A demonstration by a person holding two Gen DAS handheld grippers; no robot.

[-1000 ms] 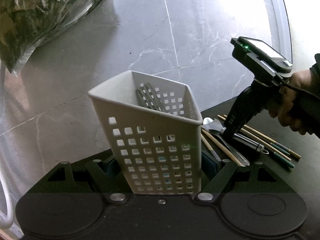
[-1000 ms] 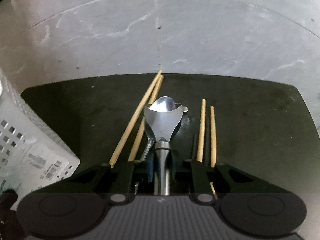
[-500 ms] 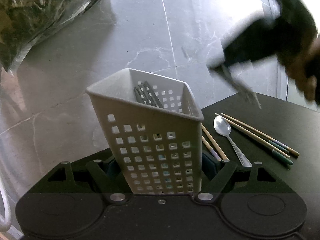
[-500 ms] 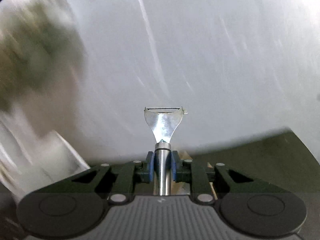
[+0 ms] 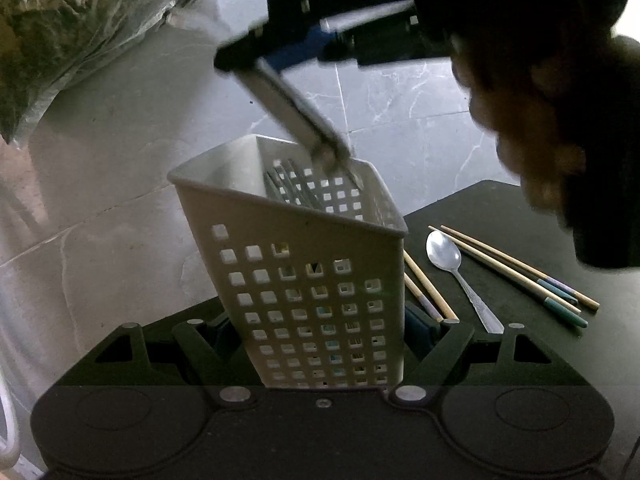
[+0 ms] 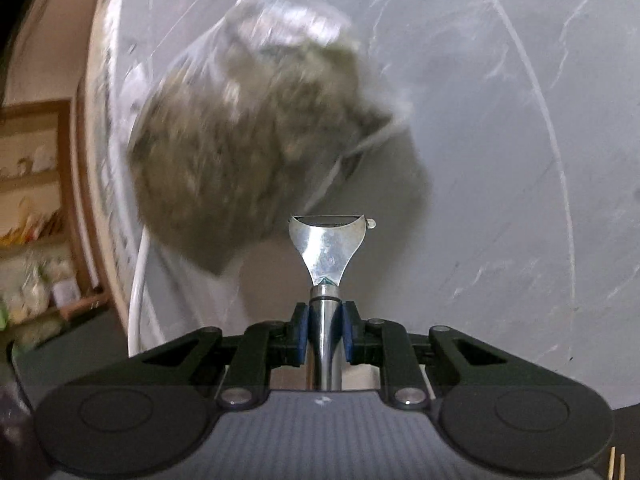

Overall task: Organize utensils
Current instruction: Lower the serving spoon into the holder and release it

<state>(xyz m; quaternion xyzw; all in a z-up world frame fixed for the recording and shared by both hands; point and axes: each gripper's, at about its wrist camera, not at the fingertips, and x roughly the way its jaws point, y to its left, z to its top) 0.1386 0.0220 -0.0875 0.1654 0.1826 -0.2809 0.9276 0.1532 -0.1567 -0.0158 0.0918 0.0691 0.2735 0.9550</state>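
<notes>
My left gripper [image 5: 320,344] is shut on a white perforated utensil basket [image 5: 304,280] and holds it tilted on the dark mat [image 5: 520,340]. My right gripper [image 6: 324,336] is shut on the handle of a metal peeler [image 6: 326,248]. In the left wrist view the right gripper [image 5: 304,50] hangs above the basket, and the peeler [image 5: 296,116] slants down with its head at the basket's rim. Some utensils stand inside the basket. A spoon [image 5: 452,268] and several chopsticks [image 5: 520,276] lie on the mat to the right.
A clear plastic bag of greenish stuff [image 5: 80,24] lies on the grey marble table [image 5: 120,160] at the far left; it also shows blurred in the right wrist view [image 6: 248,128]. The person's hand [image 5: 560,120] fills the upper right. Wooden shelves [image 6: 36,220] stand beyond the table.
My right gripper lifted the peeler off the mat, swung up and left, and now holds it over the basket's opening. The basket and left gripper stayed nearly still.
</notes>
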